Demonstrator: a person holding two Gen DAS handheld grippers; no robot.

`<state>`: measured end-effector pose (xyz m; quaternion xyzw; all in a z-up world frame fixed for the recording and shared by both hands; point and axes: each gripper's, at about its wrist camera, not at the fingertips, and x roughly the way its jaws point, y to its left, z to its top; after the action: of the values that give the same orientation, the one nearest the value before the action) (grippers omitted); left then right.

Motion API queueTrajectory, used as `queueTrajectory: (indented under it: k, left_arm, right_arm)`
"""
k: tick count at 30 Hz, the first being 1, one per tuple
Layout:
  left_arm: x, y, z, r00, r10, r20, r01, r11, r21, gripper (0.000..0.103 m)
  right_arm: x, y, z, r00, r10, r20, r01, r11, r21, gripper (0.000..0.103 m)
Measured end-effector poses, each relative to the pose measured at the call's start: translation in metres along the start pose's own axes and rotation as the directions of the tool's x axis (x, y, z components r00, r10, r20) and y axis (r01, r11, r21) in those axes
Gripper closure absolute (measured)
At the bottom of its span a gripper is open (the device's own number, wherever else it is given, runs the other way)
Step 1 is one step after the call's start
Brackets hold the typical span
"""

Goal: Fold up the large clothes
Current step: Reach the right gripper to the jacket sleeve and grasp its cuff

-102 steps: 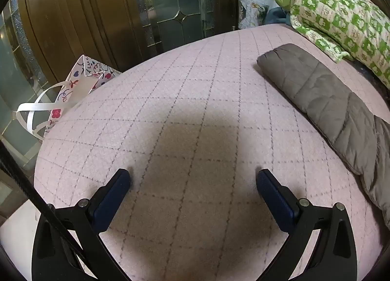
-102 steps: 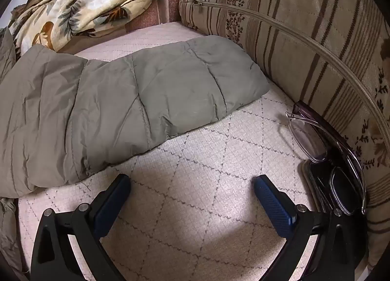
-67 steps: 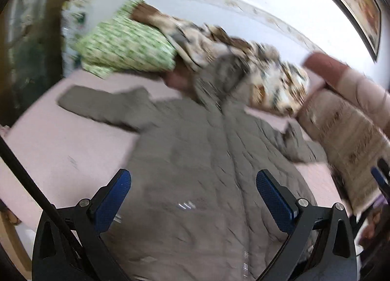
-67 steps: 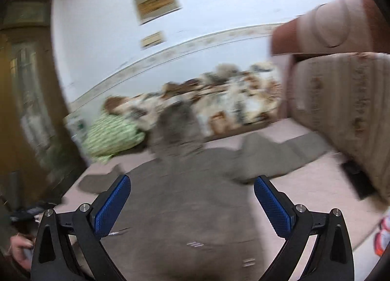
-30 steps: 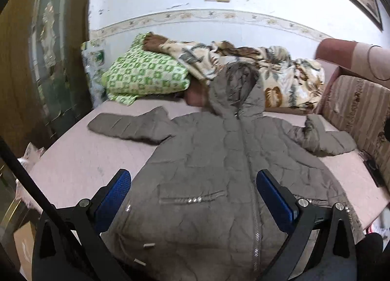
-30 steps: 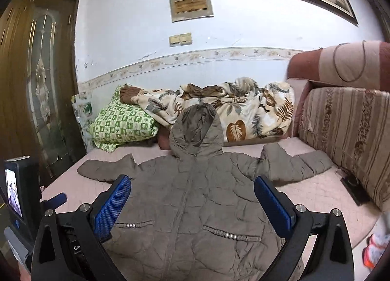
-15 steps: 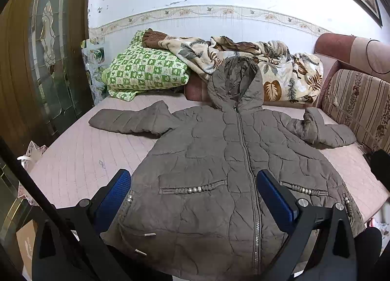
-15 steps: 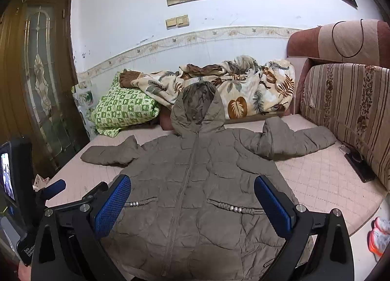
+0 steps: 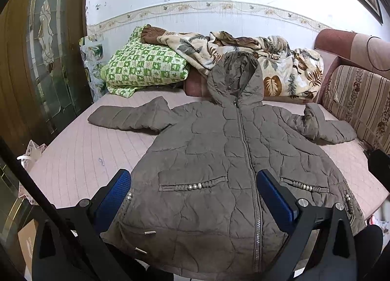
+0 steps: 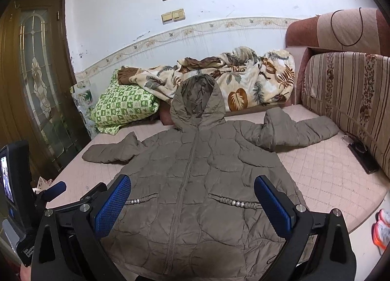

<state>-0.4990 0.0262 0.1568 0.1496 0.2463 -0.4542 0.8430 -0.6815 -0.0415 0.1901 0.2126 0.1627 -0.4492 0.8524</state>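
Note:
A grey-brown quilted hooded coat [image 9: 219, 159] [image 10: 195, 171] lies face up and zipped on a pink quilted bed [image 9: 80, 159] [image 10: 336, 171]. Both sleeves spread out sideways and the hood rests against the bedding behind. Its hem hangs over the bed's near edge. My left gripper [image 9: 193, 195] is open and hovers above the hem, holding nothing. My right gripper [image 10: 192, 200] is open too, above the lower front of the coat, with nothing between its blue pads. The left gripper's body also shows at the lower left of the right wrist view.
A green checked pillow [image 9: 143, 66] and a leaf-print blanket [image 9: 243, 56] are piled at the back wall. A striped sofa back [image 10: 348, 90] borders the right side, with a dark glasses case [image 10: 363, 156] beside it. A glass-panelled wooden door [image 9: 43, 61] stands left; a gift bag [image 9: 31, 151] leans below.
Both grippers have drawn back from the sleeves to the foot of the bed, and the whole coat has come into view. Over the last half second they tilted slightly downward.

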Motion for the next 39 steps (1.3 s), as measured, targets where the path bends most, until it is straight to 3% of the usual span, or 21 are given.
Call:
queueTrajectory:
  k: [7, 13, 16, 19, 24, 27, 29, 33, 36, 39]
  left_arm:
    - [0.025, 0.007, 0.001, 0.999, -0.003, -0.047, 0.002, 1.000, -0.005, 0.001]
    - [0.058, 0.011, -0.001, 0.995, -0.015, -0.104, 0.014, 1.000, -0.013, 0.001]
    - [0.087, 0.014, 0.012, 0.986, -0.054, -0.160, 0.049, 0.998, -0.034, 0.000]
    - [0.114, 0.017, 0.035, 0.985, -0.052, -0.162, 0.044, 0.998, -0.050, 0.000]
    - [0.174, 0.007, 0.082, 0.989, -0.050, -0.137, 0.045, 0.998, -0.034, 0.000]
    - [0.203, 0.005, 0.087, 0.994, -0.046, -0.102, 0.043, 0.999, -0.030, 0.000]
    - [0.215, 0.008, 0.085, 0.993, -0.019, -0.121, 0.015, 0.999, -0.034, 0.000]
    - [0.226, 0.017, 0.088, 0.987, -0.061, -0.146, 0.050, 0.996, -0.079, 0.000]
    - [0.230, 0.017, 0.086, 0.988, -0.050, -0.144, 0.041, 0.997, -0.065, 0.000]
    - [0.236, 0.012, 0.083, 0.985, -0.054, -0.163, 0.047, 0.998, -0.050, 0.000]
  right_arm:
    - [0.024, -0.004, 0.002, 0.999, 0.015, -0.041, -0.015, 1.000, 0.008, 0.001]
    - [0.044, -0.030, 0.008, 0.997, -0.013, -0.078, 0.019, 0.997, 0.077, 0.001]
    - [0.057, -0.058, 0.022, 0.995, -0.002, -0.101, 0.016, 0.991, 0.133, 0.001]
    - [0.069, -0.102, 0.049, 0.994, -0.020, -0.109, 0.043, 0.975, 0.217, 0.001]
    - [0.081, -0.189, 0.087, 0.990, -0.060, -0.126, 0.104, 0.918, 0.383, 0.001]
    - [0.091, -0.237, 0.103, 0.986, -0.083, -0.145, 0.140, 0.887, 0.440, 0.001]
    - [0.096, -0.276, 0.112, 0.986, -0.090, -0.140, 0.150, 0.846, 0.511, 0.001]
    - [0.126, -0.360, 0.108, 0.976, -0.116, -0.182, 0.206, 0.752, 0.626, 0.004]
    - [0.150, -0.405, 0.099, 0.964, -0.138, -0.226, 0.255, 0.706, 0.660, 0.020]
    - [0.173, -0.432, 0.093, 0.953, -0.138, -0.268, 0.287, 0.689, 0.665, 0.031]
